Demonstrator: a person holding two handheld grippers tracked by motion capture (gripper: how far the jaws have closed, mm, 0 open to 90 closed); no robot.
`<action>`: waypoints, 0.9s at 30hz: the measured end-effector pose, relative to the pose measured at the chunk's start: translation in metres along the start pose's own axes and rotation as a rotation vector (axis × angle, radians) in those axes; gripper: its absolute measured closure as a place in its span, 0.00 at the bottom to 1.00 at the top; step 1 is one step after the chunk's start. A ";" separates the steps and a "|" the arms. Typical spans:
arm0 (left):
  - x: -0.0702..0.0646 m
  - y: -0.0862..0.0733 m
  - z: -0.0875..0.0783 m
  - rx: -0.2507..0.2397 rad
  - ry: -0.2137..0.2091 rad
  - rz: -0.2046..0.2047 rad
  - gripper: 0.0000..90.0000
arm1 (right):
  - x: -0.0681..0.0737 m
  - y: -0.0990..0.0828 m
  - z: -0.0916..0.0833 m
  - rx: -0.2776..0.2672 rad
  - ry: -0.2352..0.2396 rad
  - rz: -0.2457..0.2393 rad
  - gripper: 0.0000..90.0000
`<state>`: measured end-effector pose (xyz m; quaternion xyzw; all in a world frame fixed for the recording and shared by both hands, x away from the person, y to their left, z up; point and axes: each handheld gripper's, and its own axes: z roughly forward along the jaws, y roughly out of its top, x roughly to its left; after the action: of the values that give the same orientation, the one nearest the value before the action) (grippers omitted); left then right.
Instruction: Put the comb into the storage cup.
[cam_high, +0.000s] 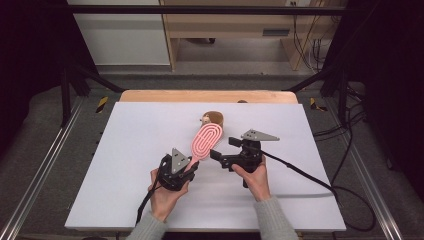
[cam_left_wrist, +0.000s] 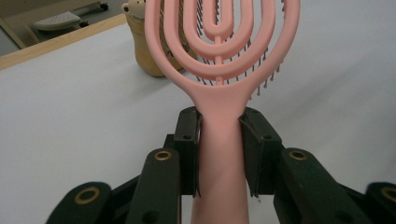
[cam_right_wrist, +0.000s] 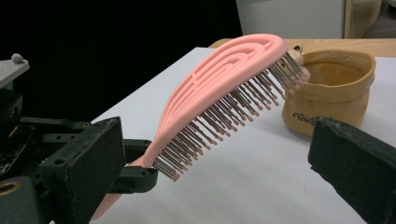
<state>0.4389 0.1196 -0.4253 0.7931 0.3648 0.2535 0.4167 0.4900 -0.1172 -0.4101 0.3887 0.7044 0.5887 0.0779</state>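
Observation:
A pink vented hairbrush (cam_high: 206, 139) hangs over the white table, bristles down, head pointing away from me. My left gripper (cam_high: 191, 166) is shut on its handle; in the left gripper view both pads (cam_left_wrist: 190, 140) press the handle (cam_left_wrist: 219, 154) just below the head (cam_left_wrist: 219, 37). My right gripper (cam_high: 223, 148) sits just right of the brush, jaws open and pointing left at it. In the right gripper view its wide-apart pads (cam_right_wrist: 88, 163) flank the brush (cam_right_wrist: 219, 88) without touching it. A tan fabric pouch (cam_high: 215, 118) with a small animal head on its rim stands behind the brush tip.
The white tabletop (cam_high: 135, 150) spreads wide on the left and near side. A wooden strip (cam_high: 205, 96) runs along its far edge. The right gripper's cable (cam_high: 300, 175) trails off to the right. The pouch (cam_right_wrist: 334, 88) stands open and upright.

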 end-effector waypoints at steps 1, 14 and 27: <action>-0.001 0.000 0.000 0.000 -0.001 0.001 0.77 | 0.000 0.000 0.000 0.000 -0.001 0.001 0.05; -0.013 0.003 0.001 -0.011 -0.012 0.019 0.77 | -0.002 -0.001 0.003 0.011 -0.007 0.023 0.12; -0.021 0.003 0.002 -0.019 -0.020 0.032 0.77 | -0.003 -0.002 0.006 0.024 0.001 0.058 0.21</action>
<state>0.4290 0.1011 -0.4259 0.7975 0.3452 0.2556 0.4237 0.4947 -0.1140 -0.4143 0.4097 0.6998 0.5826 0.0555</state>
